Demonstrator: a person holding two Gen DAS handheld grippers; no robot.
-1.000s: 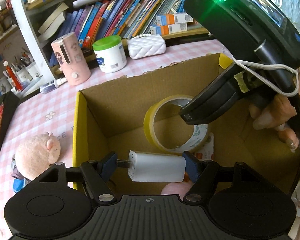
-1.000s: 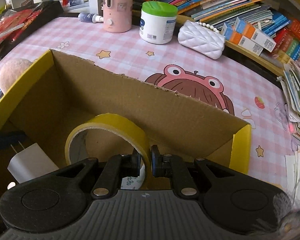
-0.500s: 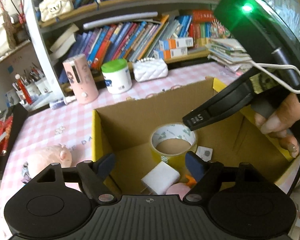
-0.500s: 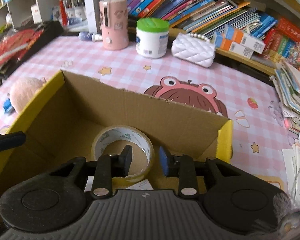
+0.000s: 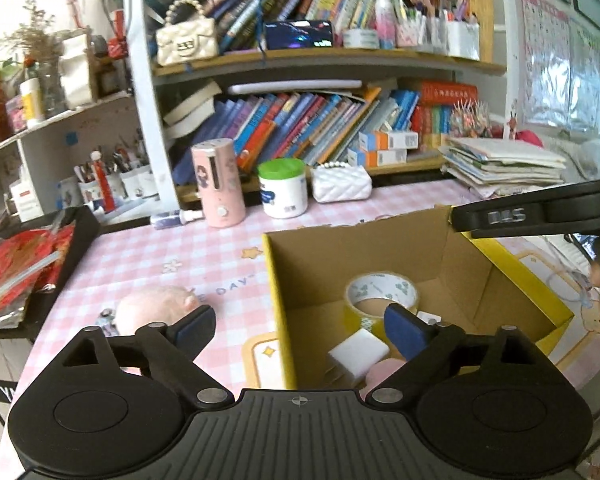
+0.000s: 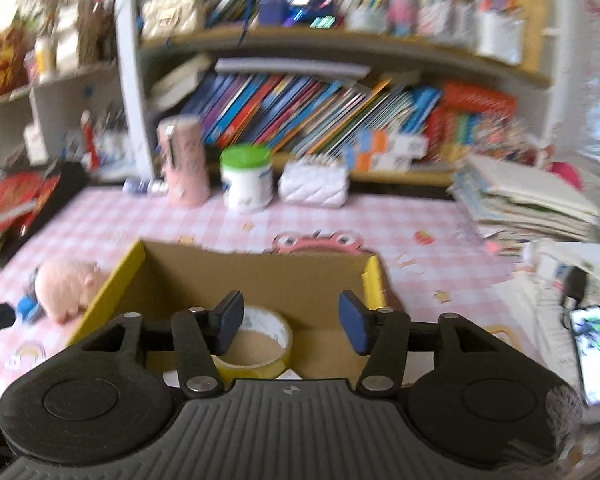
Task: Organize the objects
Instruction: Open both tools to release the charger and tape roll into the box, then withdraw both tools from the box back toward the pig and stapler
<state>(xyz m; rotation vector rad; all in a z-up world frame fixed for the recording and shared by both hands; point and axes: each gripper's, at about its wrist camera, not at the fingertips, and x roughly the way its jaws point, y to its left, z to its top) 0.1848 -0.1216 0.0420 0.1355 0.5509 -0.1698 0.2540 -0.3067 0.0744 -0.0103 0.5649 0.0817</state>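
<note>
Both loads let go and lying in the box (image 5: 452, 256): tape (image 5: 381, 295) flat on the floor, white charger (image 5: 358, 350) just beside it. Left gripper (image 5: 298, 326) above the near wall, fingers just spread wide, nothing between. Right gripper (image 6: 291, 317) likewise just opened, empty, over the tape. Probably freed for the pink plush (image 5: 152, 308), out on the table (image 5: 160, 256) left of the box.

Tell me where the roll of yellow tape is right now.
The roll of yellow tape lies flat on the floor of the cardboard box, in the lower middle of both wrist views, just behind the white charger.
</note>
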